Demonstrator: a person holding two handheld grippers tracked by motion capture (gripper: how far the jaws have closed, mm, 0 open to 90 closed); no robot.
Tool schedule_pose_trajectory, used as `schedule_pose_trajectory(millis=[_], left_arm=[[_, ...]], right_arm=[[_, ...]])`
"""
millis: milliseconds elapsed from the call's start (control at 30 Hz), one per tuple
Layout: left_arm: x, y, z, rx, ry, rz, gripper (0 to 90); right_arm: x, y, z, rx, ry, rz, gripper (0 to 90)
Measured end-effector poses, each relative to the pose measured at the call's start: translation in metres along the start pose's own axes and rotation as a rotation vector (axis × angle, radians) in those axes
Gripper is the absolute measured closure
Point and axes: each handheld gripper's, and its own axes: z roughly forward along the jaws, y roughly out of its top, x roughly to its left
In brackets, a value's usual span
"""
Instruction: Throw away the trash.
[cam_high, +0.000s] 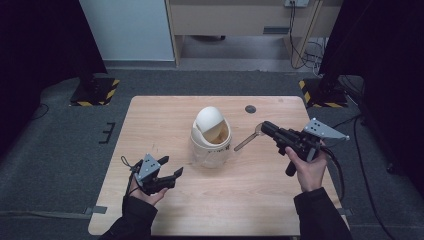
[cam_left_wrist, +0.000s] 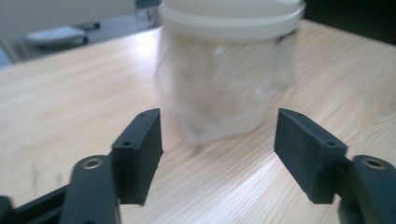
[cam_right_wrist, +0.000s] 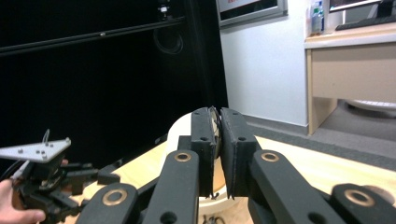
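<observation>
Left gripper (cam_high: 171, 166): jaws apart, nothing between, near table edge
Right gripper (cam_high: 264, 126): clenched on spoon (cam_high: 246, 140), handle pinched, bowl end w/ jaws
Bin (cam_high: 211, 138): white, mid-table (cam_high: 165, 112), btwn grippers, lid tipped open

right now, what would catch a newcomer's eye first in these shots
A white lidded bin stands at the middle of the wooden table, its dome lid tipped open. The right gripper to its right is shut on a spoon pointing toward the bin. The left gripper hovers open at its near left.
</observation>
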Motion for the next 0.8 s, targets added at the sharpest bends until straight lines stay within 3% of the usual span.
schedule_pose_trajectory(millis=[133,167,333,367,433,467,800], left_arm=[[0.009,-0.013,0.009,0.075,0.012,-0.013,23.7],[0.012,-0.016,0.015,0.129,0.019,-0.001,22.8],[0.017,-0.023,0.025,0.188,0.019,-0.015,19.5],[0.019,-0.028,0.029,0.225,0.016,-0.029,18.9],[0.02,-0.031,0.031,0.245,0.018,-0.033,18.7],[0.022,-0.035,0.034,0.278,0.026,-0.034,18.2],[0.022,-0.037,0.04,0.31,0.018,-0.021,17.3]], right_arm=[[0.0,0.005,0.006,-0.005,-0.013,-0.025,84.5],[0.0,0.005,0.009,-0.011,-0.013,-0.026,84.4],[0.001,0.006,0.021,-0.017,-0.023,-0.037,84.5],[0.001,0.006,0.024,-0.019,-0.028,-0.041,84.4],[0.001,0.006,0.027,-0.019,-0.031,-0.045,84.5],[0.002,0.006,0.033,-0.023,-0.039,-0.051,84.5],[0.005,-0.002,0.066,-0.022,-0.065,-0.08,84.5]])
